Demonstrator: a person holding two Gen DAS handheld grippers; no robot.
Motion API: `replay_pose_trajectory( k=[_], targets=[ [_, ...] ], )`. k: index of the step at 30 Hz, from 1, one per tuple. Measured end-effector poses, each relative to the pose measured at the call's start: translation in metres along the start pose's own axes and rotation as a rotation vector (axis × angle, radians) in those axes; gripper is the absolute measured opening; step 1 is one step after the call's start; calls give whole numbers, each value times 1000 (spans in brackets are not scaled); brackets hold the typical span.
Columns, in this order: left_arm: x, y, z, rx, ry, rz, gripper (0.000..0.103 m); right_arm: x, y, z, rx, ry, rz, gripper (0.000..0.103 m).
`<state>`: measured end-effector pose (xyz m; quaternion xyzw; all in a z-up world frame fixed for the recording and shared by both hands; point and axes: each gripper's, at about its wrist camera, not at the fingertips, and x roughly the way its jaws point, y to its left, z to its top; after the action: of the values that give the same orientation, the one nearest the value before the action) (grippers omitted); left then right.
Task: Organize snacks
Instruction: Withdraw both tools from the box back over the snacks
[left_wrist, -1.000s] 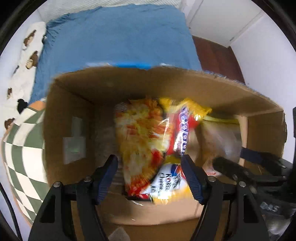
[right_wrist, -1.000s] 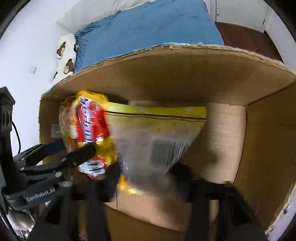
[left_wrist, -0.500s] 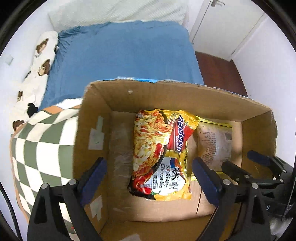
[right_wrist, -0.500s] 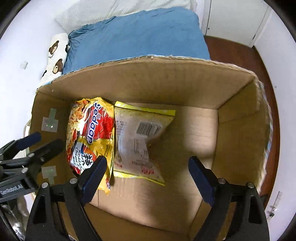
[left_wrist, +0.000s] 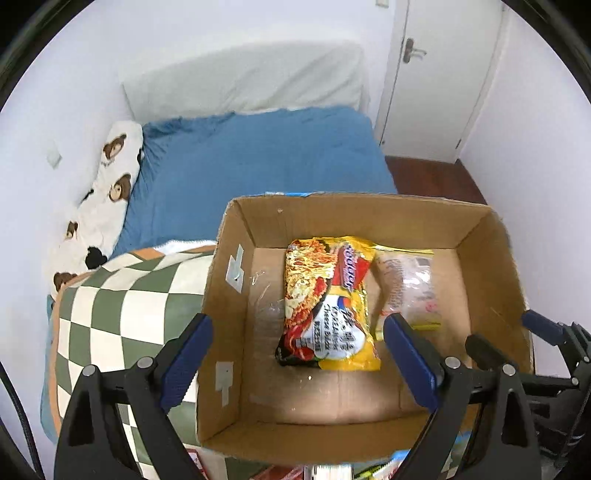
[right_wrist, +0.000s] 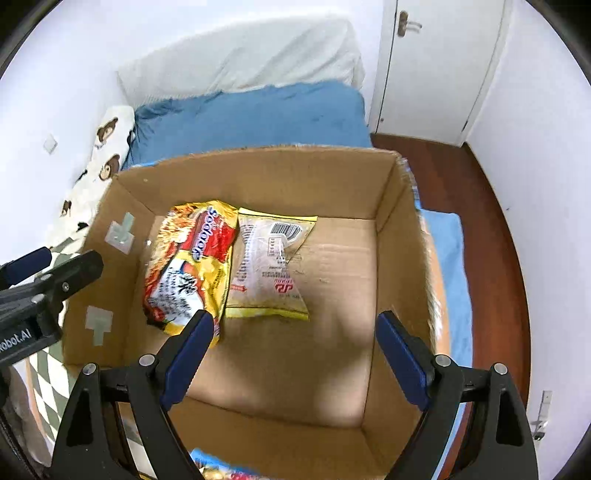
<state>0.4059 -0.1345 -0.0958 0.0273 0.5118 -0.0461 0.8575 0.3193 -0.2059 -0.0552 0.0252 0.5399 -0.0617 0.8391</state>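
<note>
Left claw (left_wrist: 295, 347): fingers spread apart, empty, above the box's near-left corner.
Right claw (right_wrist: 291, 350): fingers apart, empty.
Cardboard box (right_wrist: 258, 173): noodle packet (right_wrist: 192, 266) and clear packet (right_wrist: 267, 266) lie flat, touching.
Next: fetch remaining snacks (left_wrist: 332, 470) below; lay beside, filling the bare floor rightward.

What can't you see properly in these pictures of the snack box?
- More snack packets below the cardboard box: cut off by the bottom edge in both wrist views, so their kind is unclear.
- Small print on the yellow noodle packet: too small and blurred.
- The pale packet: lies back side up, so its front is hidden.
- What the box rests on: hidden by the box itself.
</note>
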Motion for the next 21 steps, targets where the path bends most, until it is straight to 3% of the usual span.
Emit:
replay_pose_trajectory(
  k=[7, 13, 16, 21],
  targets=[
    [-58, -2, -30, 24, -94, 4, 94, -62, 9, -29, 15, -129, -14, 91],
    [-103, 4, -58, 11, -131, -19, 94, -115, 13, -62, 49, -191, 30, 92],
    [-113, 8, -80, 13, -112, -17, 94, -131, 13, -81, 67, -177, 68, 92],
    [-104, 23, -129, 3, -6, -2, 94, -132, 13, -127, 124, -75, 174, 92]
  ],
)
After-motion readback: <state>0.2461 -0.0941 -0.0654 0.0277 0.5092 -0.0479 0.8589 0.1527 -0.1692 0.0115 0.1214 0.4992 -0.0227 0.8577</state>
